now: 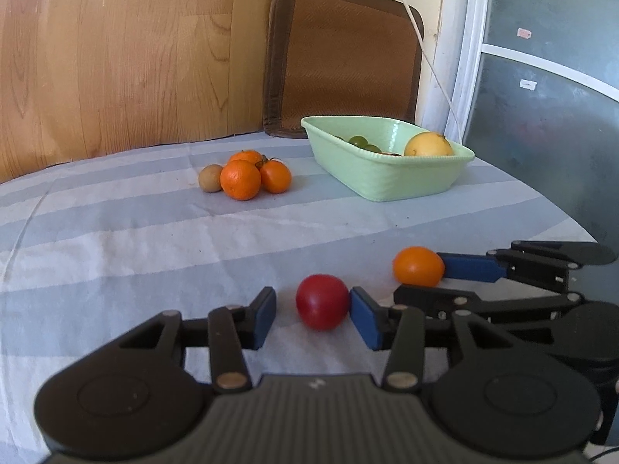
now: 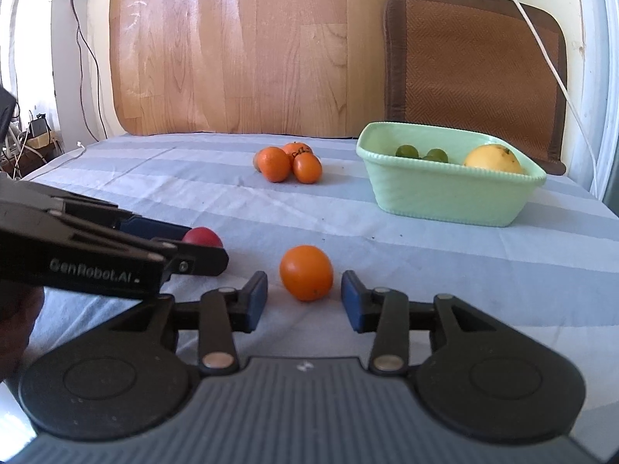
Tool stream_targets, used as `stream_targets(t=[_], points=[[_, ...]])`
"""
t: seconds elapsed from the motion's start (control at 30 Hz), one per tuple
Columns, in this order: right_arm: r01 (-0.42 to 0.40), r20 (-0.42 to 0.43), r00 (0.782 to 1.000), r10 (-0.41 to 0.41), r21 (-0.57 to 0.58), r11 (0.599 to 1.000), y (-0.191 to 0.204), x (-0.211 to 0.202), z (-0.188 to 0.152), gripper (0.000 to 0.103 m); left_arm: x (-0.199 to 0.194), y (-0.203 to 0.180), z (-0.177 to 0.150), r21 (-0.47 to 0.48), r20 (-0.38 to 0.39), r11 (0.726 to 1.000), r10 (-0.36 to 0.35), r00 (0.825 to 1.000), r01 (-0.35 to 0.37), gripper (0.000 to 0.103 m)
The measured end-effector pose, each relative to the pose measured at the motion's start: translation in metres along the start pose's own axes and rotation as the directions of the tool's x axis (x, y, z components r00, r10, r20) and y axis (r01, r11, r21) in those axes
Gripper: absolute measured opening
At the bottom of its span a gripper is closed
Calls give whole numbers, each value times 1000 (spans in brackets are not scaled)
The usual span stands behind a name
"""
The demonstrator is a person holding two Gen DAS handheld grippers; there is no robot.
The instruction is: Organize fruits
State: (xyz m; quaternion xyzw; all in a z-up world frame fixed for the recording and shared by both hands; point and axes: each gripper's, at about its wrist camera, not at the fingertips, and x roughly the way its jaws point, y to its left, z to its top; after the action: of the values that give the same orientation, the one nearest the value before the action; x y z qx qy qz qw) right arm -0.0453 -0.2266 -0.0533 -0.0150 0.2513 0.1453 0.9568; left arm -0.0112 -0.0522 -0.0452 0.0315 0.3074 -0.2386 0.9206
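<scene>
A table under a striped grey-and-white cloth carries everything. Against the wall behind it lean a wooden board and a brown woven mat, with a white cable hanging across the mat.

Toward the far right of the table sits a pale green basin. Inside it lie a yellow fruit at the right end and a few small green fruits toward the back.

The left gripper is low over the near part of the table, its jaws apart around a red fruit. The right-hand blue pad touches the fruit, while the left-hand pad stands a little off it. The fruit rests on the cloth.

The right gripper is just beside the left one, also low, with its jaws apart on either side of an orange fruit that sits on the cloth; neither pad touches it in the right wrist view.

Left of the basin, well apart from both grippers, is a small cluster: three orange fruits pressed together, with a small brownish round fruit touching the cluster's left side.
</scene>
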Motion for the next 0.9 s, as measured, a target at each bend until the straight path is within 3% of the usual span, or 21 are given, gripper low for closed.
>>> stream_targets(t=[0.9], points=[[54,2,999,-54,-15,998,11,2,-1,47,-2,6,-1,-47,19,998,-38,999,38,46]])
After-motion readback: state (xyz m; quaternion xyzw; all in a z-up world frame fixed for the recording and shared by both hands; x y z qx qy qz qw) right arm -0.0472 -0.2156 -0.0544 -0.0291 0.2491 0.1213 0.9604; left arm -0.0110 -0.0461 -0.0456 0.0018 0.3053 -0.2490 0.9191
